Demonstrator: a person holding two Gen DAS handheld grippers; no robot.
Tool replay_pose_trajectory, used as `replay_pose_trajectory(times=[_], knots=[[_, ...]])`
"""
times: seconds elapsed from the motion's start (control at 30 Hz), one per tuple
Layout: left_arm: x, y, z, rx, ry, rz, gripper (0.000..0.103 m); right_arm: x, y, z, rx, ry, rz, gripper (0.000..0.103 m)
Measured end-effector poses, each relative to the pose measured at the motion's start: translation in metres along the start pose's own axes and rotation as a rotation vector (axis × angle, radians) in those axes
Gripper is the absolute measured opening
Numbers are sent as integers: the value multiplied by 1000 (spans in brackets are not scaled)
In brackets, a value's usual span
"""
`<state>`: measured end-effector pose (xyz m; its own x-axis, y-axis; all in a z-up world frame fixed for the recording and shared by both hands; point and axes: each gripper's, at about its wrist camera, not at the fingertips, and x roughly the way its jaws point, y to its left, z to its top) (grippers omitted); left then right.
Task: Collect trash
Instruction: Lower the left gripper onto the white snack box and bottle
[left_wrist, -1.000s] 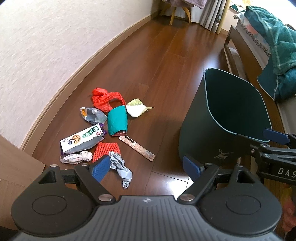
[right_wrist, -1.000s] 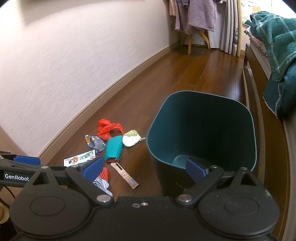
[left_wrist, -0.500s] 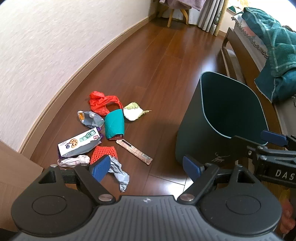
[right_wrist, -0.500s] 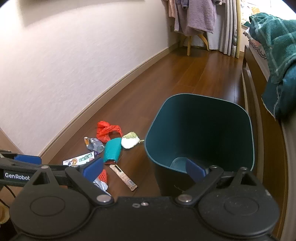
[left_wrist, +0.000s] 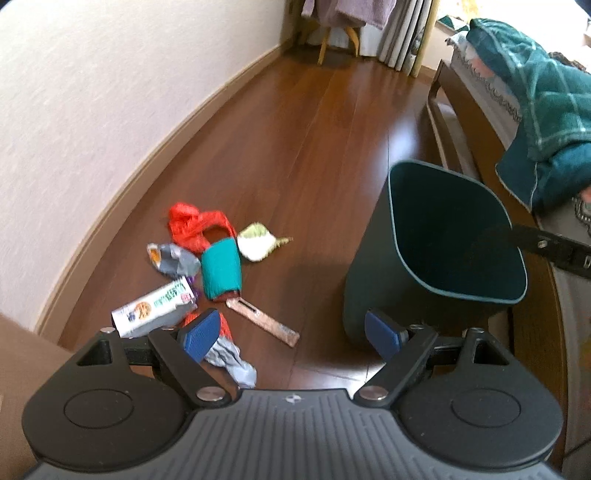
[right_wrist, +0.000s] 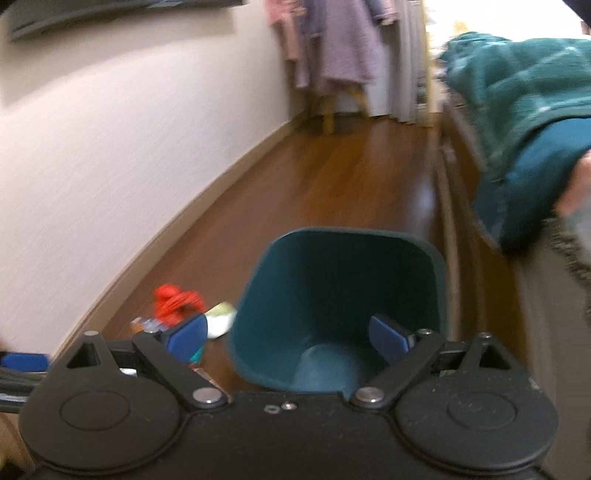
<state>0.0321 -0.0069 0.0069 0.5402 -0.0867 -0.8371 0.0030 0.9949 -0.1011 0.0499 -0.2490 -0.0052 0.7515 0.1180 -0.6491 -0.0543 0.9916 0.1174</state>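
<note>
Dark green plastic forms the trash bin (left_wrist: 373, 266), which is standing upright on the wooden floor (left_wrist: 303, 147) at the right of the left wrist view, beside a bed frame (left_wrist: 447, 122) draped with a teal blanket (left_wrist: 535, 92). Left of the bin, apart from it, a cluster of trash is lying near the wall: a red plastic bag (left_wrist: 192, 225), a crumpled silver wrapper (left_wrist: 171, 258), a teal sleeve (left_wrist: 221, 267), a pale crumpled wad (left_wrist: 256, 242), a white printed packet (left_wrist: 153, 308), a brown flat stick wrapper (left_wrist: 264, 326), and a grey crumpled piece (left_wrist: 232, 363) closest to the camera. A bit of red netting (left_wrist: 223, 325) is showing just behind the left blue pad. The left gripper (left_wrist: 291, 334) is hanging above the floor with its jaws spread wide and nothing between them. A black part of the right gripper is reaching in over the bin's far rim.

The right wrist view is blurring with motion. Here the right gripper (right_wrist: 288, 338) is also gaping wide and holding nothing, and it is looking down into the bin (right_wrist: 332, 273), whose inside is appearing bare. The red bag (right_wrist: 173, 304) and the pale wad (right_wrist: 219, 321) are showing left of the bin on the floor (right_wrist: 332, 177). Purple clothes (right_wrist: 340, 44) are hanging at the far end of the room.
</note>
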Motion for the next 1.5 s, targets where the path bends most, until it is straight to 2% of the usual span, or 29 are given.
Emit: replay_pose_trajectory(times=[0.13, 0.27, 0.47, 0.6, 0.77, 0.83, 0.87, 0.9, 1.0, 1.1, 1.13, 1.2, 1.4, 1.5], knots=[[-4, 16, 28, -22, -20, -51, 86, 4, -22, 5, 36, -5, -97, 95], [-3, 26, 61, 46, -61, -28, 86, 26, -29, 3, 21, 62, -141, 94], [41, 49, 93, 82, -8, 25, 86, 74, -45, 6, 52, 192, -199, 89], [84, 73, 103, 70, 76, 34, 86, 96, -55, 1, 80, 259, -214, 84], [116, 104, 105, 88, 98, 43, 86, 125, -56, -5, 82, 351, -257, 70], [129, 119, 104, 101, 99, 49, 86, 133, -56, -9, 73, 372, -272, 69], [134, 126, 105, 105, 103, 54, 86, 138, -55, -11, 66, 384, -284, 62], [141, 133, 104, 111, 109, 66, 86, 143, -55, -11, 60, 398, -300, 49], [162, 155, 102, 137, 125, 117, 86, 156, -52, -14, 55, 437, -323, 34], [177, 177, 106, 158, 134, 158, 86, 160, -43, -14, 39, 455, -358, 26], [181, 184, 107, 168, 137, 159, 86, 161, -41, -13, 35, 458, -380, 24], [189, 195, 106, 197, 164, 135, 86, 157, -36, -13, 38, 468, -421, 10], [217, 199, 65, 339, 224, 81, 86, 143, -16, 4, 20, 460, -376, 3], [242, 198, 38, 389, 267, 81, 86, 138, 6, 14, -23, 461, -395, 3]])
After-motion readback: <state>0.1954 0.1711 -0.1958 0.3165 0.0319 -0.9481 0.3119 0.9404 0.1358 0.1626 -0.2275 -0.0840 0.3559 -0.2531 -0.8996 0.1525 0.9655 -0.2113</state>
